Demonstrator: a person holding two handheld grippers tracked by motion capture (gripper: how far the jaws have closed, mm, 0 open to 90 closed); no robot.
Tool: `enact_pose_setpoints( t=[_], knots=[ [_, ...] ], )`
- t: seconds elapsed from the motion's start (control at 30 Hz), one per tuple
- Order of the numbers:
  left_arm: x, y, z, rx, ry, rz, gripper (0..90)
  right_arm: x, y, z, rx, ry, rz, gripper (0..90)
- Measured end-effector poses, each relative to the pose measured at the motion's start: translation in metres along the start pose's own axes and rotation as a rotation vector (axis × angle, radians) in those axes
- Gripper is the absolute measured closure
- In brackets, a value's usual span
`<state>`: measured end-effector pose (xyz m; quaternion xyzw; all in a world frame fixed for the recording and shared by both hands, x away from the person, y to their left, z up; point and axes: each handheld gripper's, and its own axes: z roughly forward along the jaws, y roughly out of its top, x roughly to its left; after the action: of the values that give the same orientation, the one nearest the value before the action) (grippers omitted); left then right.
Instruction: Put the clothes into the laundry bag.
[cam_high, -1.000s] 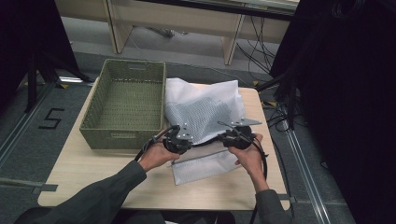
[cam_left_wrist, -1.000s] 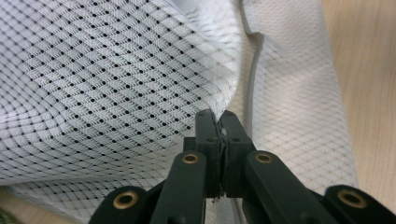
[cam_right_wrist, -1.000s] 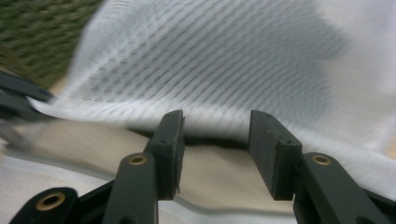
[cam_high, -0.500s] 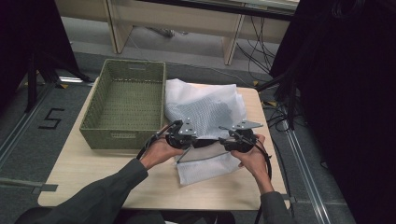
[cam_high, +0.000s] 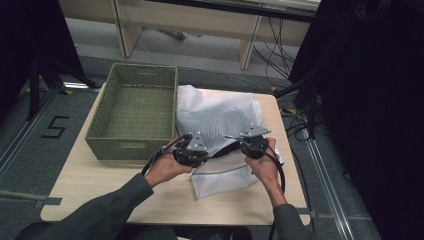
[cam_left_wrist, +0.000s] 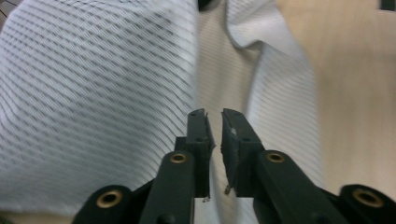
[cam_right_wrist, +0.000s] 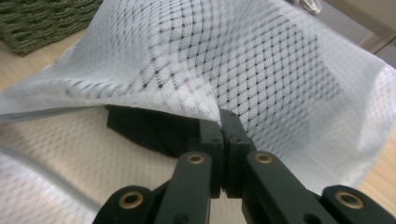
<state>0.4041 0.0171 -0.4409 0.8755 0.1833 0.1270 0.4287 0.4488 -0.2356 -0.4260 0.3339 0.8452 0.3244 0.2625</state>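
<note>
A white mesh cloth (cam_high: 215, 125) lies on the wooden table (cam_high: 100, 180), spread from the middle out to the 3 o'clock side. Its near part is lifted up in a hump. A green woven basket (cam_high: 132, 112) sits just beside the cloth, at about 10 o'clock on the table.

The right gripper (cam_right_wrist: 223, 116) has its two jaws pressed tight together, and they pinch the edge of the cloth, which rises up like a little tent above them. The person's right hand (cam_high: 262, 167) holds it at about 5 o'clock.

The left gripper (cam_left_wrist: 214, 114) has its jaws a tiny bit apart, with a thin gap between them. They hang over the cloth and grip nothing. The left hand (cam_high: 162, 170) holds it near 6 o'clock
</note>
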Motion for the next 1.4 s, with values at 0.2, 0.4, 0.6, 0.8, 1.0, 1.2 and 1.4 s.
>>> enact_pose_setpoints(
  t=[0.2,0.4,0.6,0.8,1.0,1.2,1.4],
  knots=[
    [-0.033,-0.038,-0.022,0.035,-0.105,-0.053,89.3,0.012,0.006,-0.021,0.096,0.042,-0.027,90.0],
    [-0.014,-0.047,-0.064,-0.020,0.000,-0.103,89.1,0.034,-0.023,0.017,0.348,0.134,-0.058,90.0],
    [-0.007,-0.061,-0.081,-0.019,0.036,-0.149,85.9,0.039,-0.030,0.026,0.398,0.150,-0.062,90.0],
    [-0.004,-0.064,-0.079,0.018,0.046,-0.150,71.6,0.034,-0.025,0.011,0.336,0.156,-0.035,80.5],
    [-0.002,-0.068,-0.083,0.033,0.066,-0.160,62.1,0.046,-0.015,-0.002,0.159,0.127,-0.057,54.6],
    [0.001,-0.071,-0.093,0.024,0.093,-0.167,57.3,0.065,-0.003,0.009,0.107,0.079,-0.184,53.6],
    [0.002,-0.075,-0.095,0.034,0.085,-0.180,56.4,0.065,-0.002,0.019,0.155,0.047,-0.248,90.0]
  ],
)
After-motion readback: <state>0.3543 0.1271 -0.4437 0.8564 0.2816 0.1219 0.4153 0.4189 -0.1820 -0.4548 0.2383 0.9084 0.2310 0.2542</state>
